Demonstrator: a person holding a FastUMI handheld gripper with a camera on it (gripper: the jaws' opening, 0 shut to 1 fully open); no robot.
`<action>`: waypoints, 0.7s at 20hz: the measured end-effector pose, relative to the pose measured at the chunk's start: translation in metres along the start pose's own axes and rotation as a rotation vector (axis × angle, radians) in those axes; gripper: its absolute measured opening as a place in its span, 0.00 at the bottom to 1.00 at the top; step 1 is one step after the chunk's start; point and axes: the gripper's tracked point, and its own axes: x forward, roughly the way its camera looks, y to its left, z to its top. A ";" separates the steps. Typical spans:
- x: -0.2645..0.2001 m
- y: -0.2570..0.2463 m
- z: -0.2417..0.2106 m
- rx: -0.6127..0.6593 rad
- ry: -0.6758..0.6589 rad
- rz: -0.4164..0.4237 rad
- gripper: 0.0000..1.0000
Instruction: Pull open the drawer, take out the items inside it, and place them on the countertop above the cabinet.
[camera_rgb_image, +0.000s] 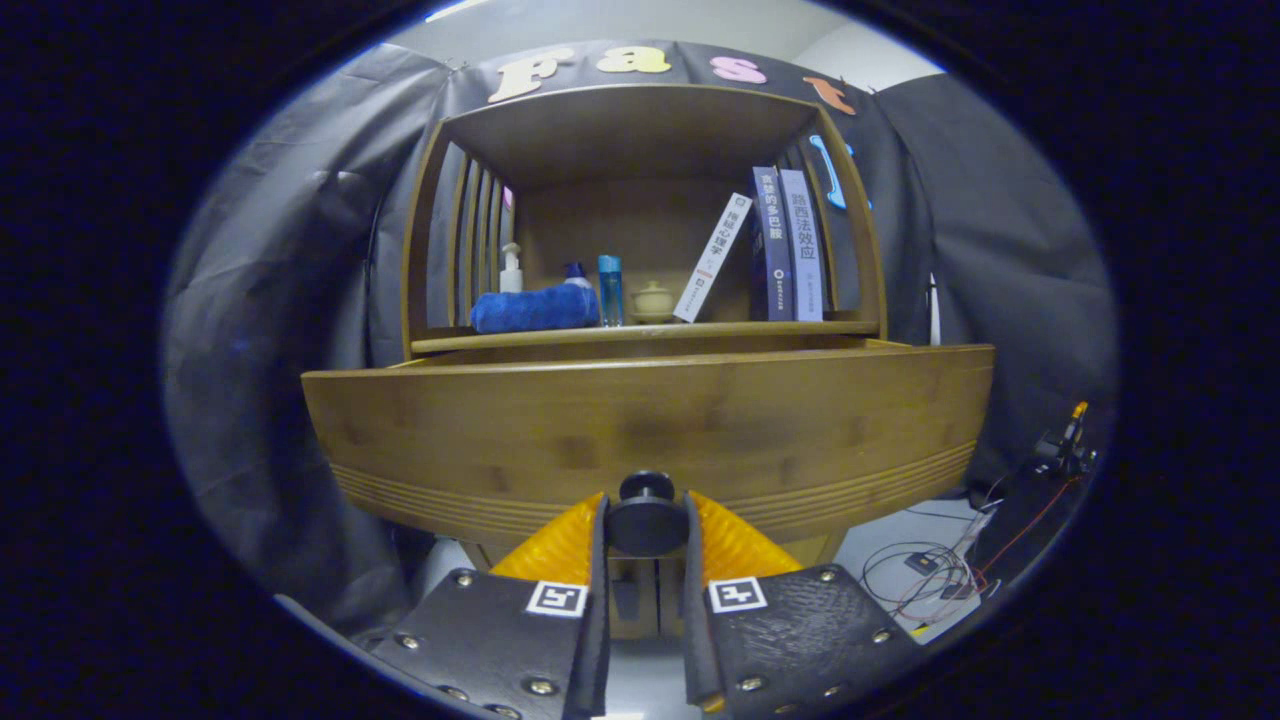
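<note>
Between the fingers: you are gripping the knob (646, 520), both fingers (600, 560) pressing its sides.
Gripper (645, 530): you are holding it low, at the drawer (650, 430) front.
Drawer: it is standing pulled out under the shelf.
Shelf (640, 335): it is carrying a towel (533, 308), bottles (609, 290), a cup (653, 299) and books (785, 245).

wooden drawer (650, 430) pulled partway out, plain bamboo-ish front with grooves along the bottom, round dark knob (646, 515) low in the middle, wooden countertop (640, 338) just above it
</note>
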 end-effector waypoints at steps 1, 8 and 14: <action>0.000 0.000 -0.005 0.003 0.032 0.002 0.26; -0.029 -0.002 -0.005 -0.026 0.009 -0.002 0.49; -0.041 -0.015 0.041 -0.034 -0.019 -0.057 0.94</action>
